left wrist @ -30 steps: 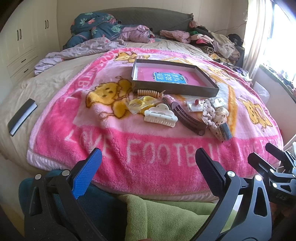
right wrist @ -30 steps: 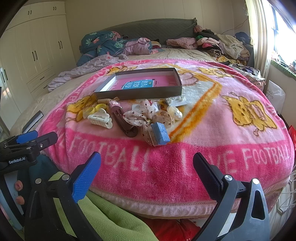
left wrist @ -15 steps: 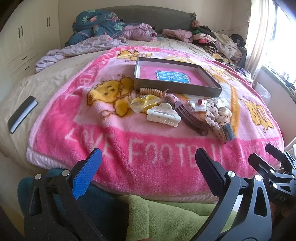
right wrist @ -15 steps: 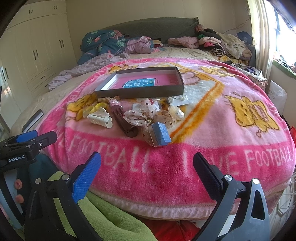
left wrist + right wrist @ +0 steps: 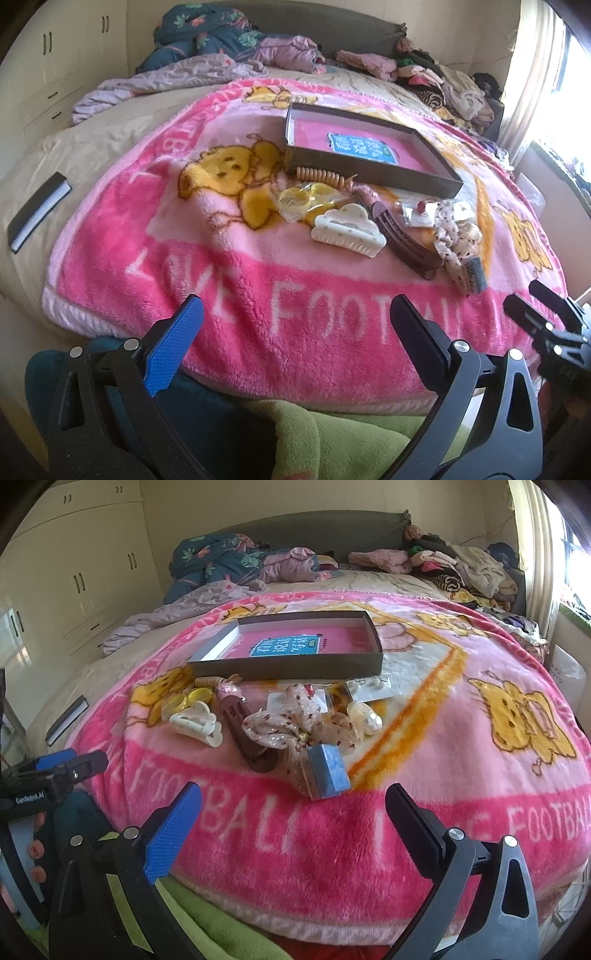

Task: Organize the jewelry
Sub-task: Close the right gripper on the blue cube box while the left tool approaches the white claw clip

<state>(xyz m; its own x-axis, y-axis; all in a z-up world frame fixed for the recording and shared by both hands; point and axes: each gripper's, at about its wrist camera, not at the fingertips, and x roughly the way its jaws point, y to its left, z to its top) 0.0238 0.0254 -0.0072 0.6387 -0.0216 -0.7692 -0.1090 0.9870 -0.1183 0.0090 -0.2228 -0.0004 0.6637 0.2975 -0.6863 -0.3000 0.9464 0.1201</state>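
Note:
A shallow grey box [image 5: 373, 173] [image 5: 288, 664] with a pink floor lies on the pink blanket [image 5: 258, 280]. In front of it lie hair accessories: a white claw clip [image 5: 349, 230] [image 5: 195, 725], a brown curved clip [image 5: 404, 240] [image 5: 245, 729], yellow rings [image 5: 299, 197], a beige spiral tie [image 5: 319, 174], a spotted bow [image 5: 295, 725], a small blue box [image 5: 328, 766] and a pearl clip [image 5: 365, 716]. My left gripper [image 5: 295, 325] and right gripper [image 5: 293, 808] are both open and empty, near the bed's front edge, short of the pile.
A black and white book [image 5: 37, 212] lies at the bed's left edge. Piled clothes and bedding [image 5: 221, 48] fill the far side. A wardrobe [image 5: 74, 572] stands left, a bright window right. Green fabric [image 5: 351, 435] lies below the grippers.
Both grippers have moved a little forward toward the pile, which now looks larger. Nothing on the blanket has moved.

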